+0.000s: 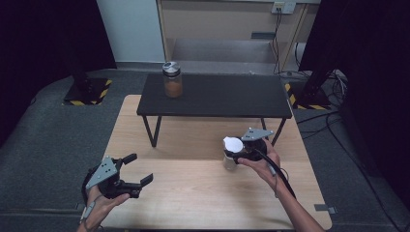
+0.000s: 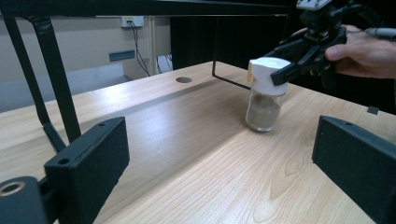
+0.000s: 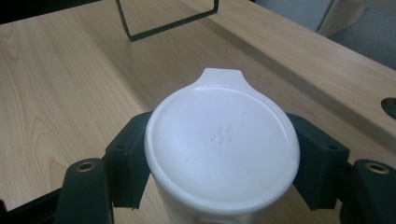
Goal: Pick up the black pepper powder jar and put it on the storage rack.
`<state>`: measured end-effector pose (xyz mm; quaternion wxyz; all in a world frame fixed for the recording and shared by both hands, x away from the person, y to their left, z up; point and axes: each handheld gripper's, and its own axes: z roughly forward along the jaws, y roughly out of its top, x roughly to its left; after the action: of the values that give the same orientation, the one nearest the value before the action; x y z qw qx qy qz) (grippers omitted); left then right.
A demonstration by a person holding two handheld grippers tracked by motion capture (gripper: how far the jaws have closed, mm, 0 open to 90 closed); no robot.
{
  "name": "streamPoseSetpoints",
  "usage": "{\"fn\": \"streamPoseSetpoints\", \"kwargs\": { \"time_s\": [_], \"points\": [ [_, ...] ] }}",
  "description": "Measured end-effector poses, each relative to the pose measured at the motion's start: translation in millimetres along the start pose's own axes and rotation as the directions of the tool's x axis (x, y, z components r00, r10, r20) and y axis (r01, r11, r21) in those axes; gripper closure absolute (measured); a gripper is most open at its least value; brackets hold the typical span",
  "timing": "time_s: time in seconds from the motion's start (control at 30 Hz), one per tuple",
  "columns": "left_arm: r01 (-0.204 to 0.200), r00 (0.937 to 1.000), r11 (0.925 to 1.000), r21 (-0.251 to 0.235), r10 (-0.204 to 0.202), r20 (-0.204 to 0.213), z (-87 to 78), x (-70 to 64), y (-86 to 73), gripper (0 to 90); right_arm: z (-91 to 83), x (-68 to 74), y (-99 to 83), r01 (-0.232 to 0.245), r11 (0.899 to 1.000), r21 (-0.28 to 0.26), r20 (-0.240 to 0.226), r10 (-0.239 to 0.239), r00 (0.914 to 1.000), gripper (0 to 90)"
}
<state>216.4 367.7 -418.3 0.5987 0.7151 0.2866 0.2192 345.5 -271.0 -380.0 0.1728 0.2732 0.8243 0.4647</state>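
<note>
The right gripper (image 1: 240,153) pinches the smooth white plastic lid of a small round glass jar of brownish powder (image 2: 264,105), which stands upright on the pale wood-grain table (image 1: 193,188) in front of the low black metal-legged shelf (image 1: 217,96). The left gripper (image 1: 138,170) hovers nearby, its matte black jaws spread wide.

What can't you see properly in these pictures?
- Right gripper view: the white lid hides the spice jar's glass and contents beneath it.
- High view: the right hand-held gripper and hand cover most of that jar.
- High view: the far jar on the black shelf is too small to tell its brown contents.
- Left gripper view: the left hand-held gripper is cut off by the bottom edge.
</note>
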Motion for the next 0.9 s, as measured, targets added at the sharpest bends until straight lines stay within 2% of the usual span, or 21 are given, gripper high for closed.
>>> {"fn": "streamPoseSetpoints", "kwargs": {
  "time_s": [0.13, 0.17, 0.27, 0.3, 0.4, 0.63, 0.73, 0.9],
  "points": [
    [-0.001, 1.0, 1.0, 0.002, 0.001, 0.001, 0.3, -0.3, 0.1, 2.8, -8.1, -2.3, 4.5, 0.009, 1.0, -0.01, -0.018, -0.009, 0.9998, 31.4],
    [-0.002, 1.0, 1.0, 0.004, 0.002, 0.0, 0.4, -0.2, 0.1, 2.7, -13.3, -5.5, 9.5, 0.023, 1.0, -0.011, -0.04, -0.024, 0.9989, 31.4],
    [-0.002, 1.0, 1.0, 0.004, 0.002, 0.0, 0.4, -0.2, 0.1, 2.7, -17.9, -7.9, 15.0, 0.047, 0.999, -0.009, -0.062, -0.047, 0.997, 31.4],
    [-0.002, 1.0, 1.0, 0.005, 0.002, -0.002, 0.4, -0.4, 0.1, 2.7, -22.4, -10.3, 20.4, 0.068, 0.998, -0.007, -0.087, -0.068, 0.9938, 31.4],
    [0.0, 1.0, 1.0, 0.009, 0.0, -0.003, 0.1, -0.5, -0.1, 2.7, -29.9, -12.7, 26.8, 0.098, 0.995, -0.019, -0.117, -0.099, 0.9881, 31.4],
    [0.004, 0.9999, 0.9999, 0.012, -0.004, -0.011, -0.8, -2.0, -0.4, 2.7, -46.7, -28.1, 40.4, 0.099, 0.994, -0.055, -0.194, -0.108, 0.975, 31.4],
    [0.005, 0.9999, 0.9999, 0.014, -0.005, -0.013, -1.3, -2.1, -0.9, 2.7, -51.9, -30.0, 45.8, 0.101, 0.993, -0.057, -0.199, -0.111, 0.9737, 31.4],
    [0.008, 0.9997, 0.9998, 0.018, -0.008, -0.025, -3.7, -3.3, -1.7, 2.7, -66.8, -37.4, 63.1, 0.123, 0.991, -0.049, -0.219, -0.131, 0.9669, 31.4]
  ]
}}
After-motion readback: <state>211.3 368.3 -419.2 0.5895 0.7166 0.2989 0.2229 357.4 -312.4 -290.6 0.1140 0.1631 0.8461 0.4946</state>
